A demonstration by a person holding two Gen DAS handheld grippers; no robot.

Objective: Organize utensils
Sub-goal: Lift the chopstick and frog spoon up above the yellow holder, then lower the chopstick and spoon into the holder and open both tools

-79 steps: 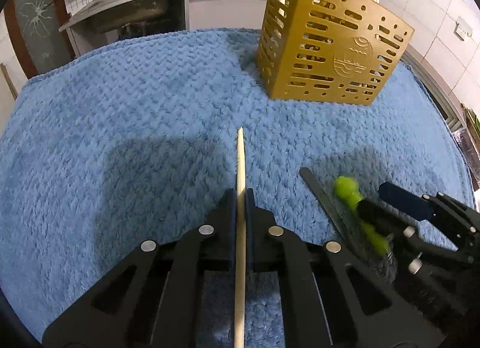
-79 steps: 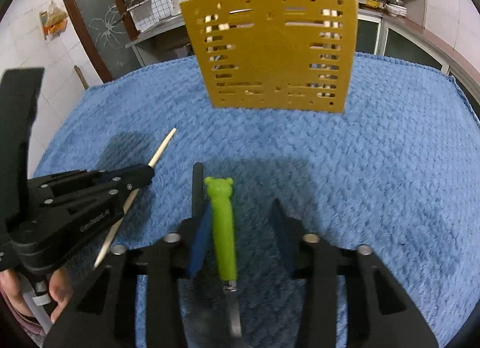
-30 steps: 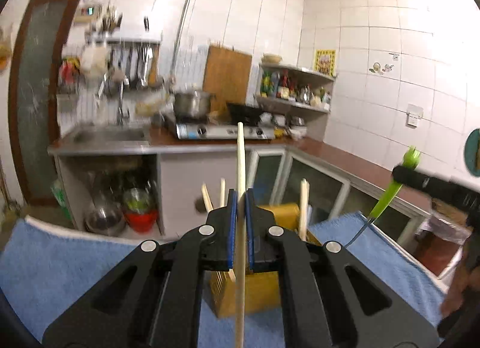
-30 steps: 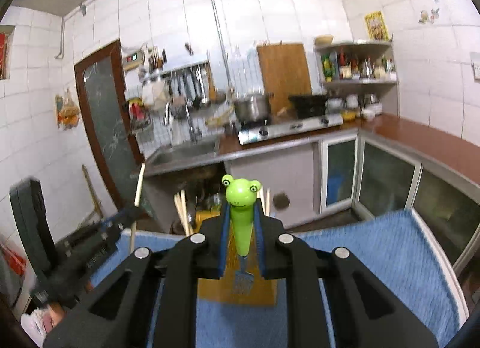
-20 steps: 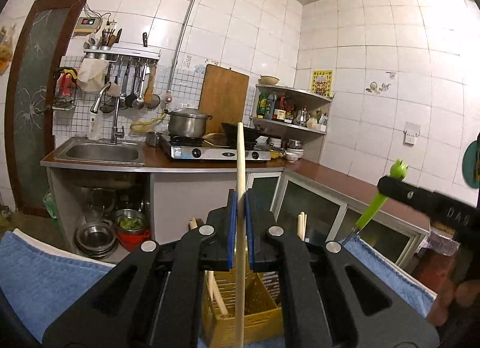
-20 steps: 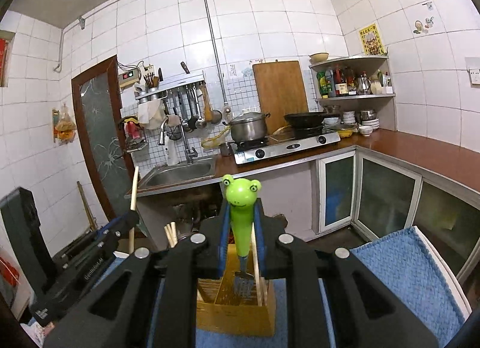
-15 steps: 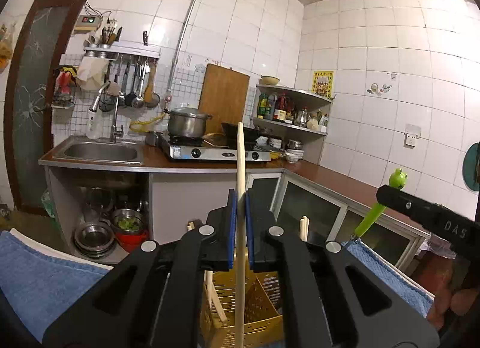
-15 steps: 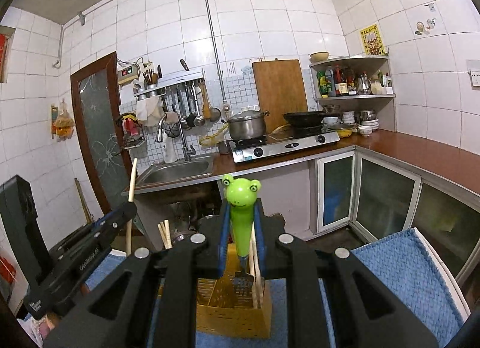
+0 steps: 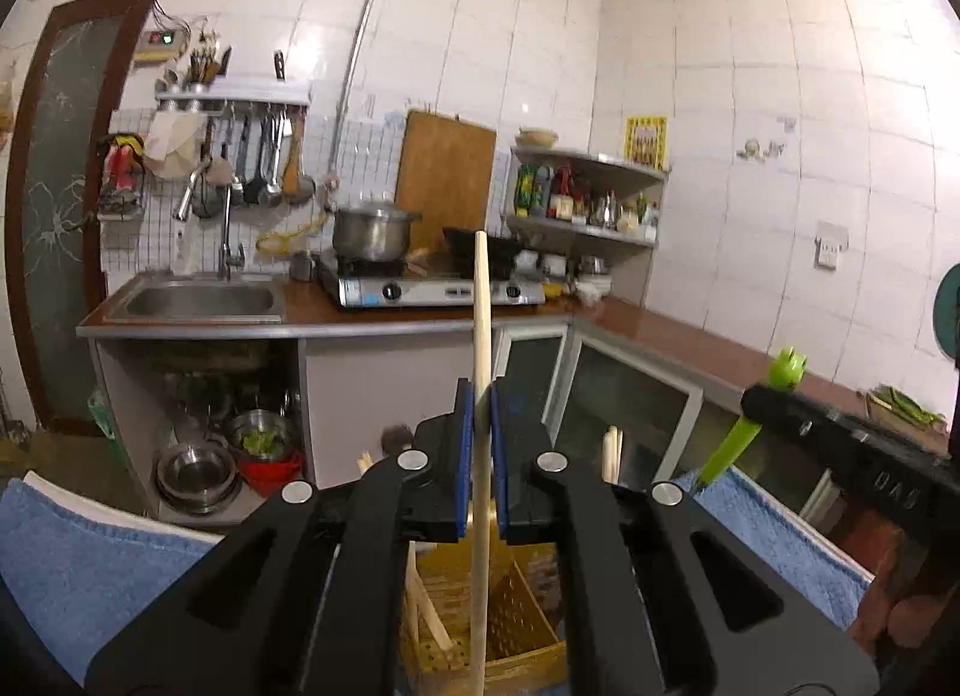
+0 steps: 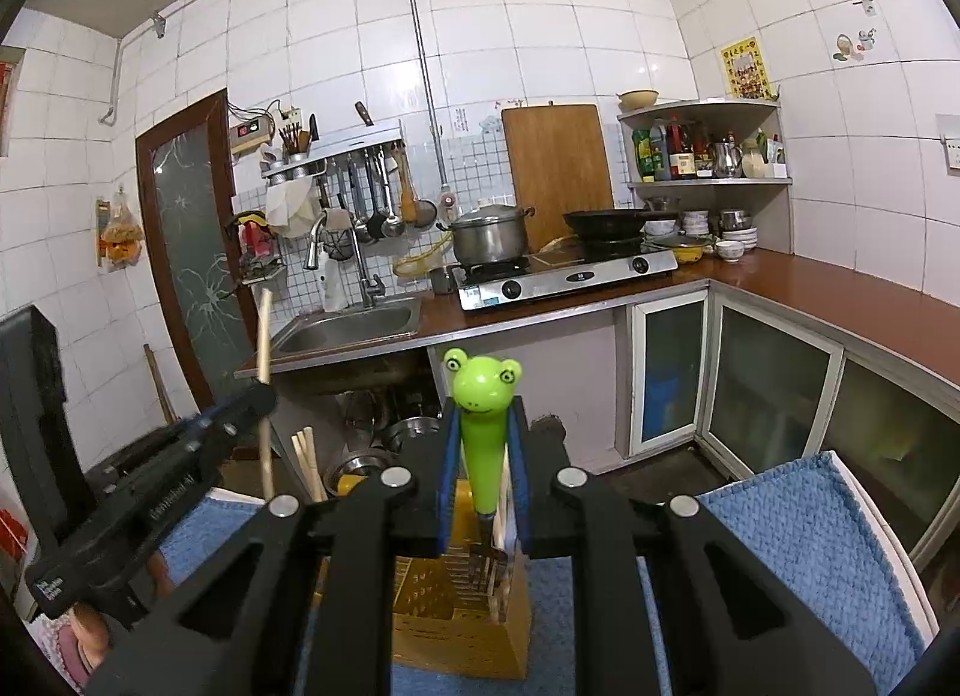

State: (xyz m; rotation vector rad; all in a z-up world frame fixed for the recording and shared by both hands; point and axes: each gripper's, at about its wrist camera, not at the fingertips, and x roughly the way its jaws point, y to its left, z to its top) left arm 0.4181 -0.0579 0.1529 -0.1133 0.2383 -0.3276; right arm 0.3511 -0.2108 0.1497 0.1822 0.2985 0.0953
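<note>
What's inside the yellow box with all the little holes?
A few wooden chopsticks stand up inside the yellow box, and the fork with the frog handle hangs over it. The black grippers cover much of the box, so its bottom stays hidden.

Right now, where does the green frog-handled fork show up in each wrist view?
Left wrist: the frog-handled fork is at the right edge, held upright in the right gripper.
Right wrist: the fork is at centre, clamped upright above the holder.
Shared landmark: the yellow utensil holder on the blue towel, bottom centre in both.
</note>
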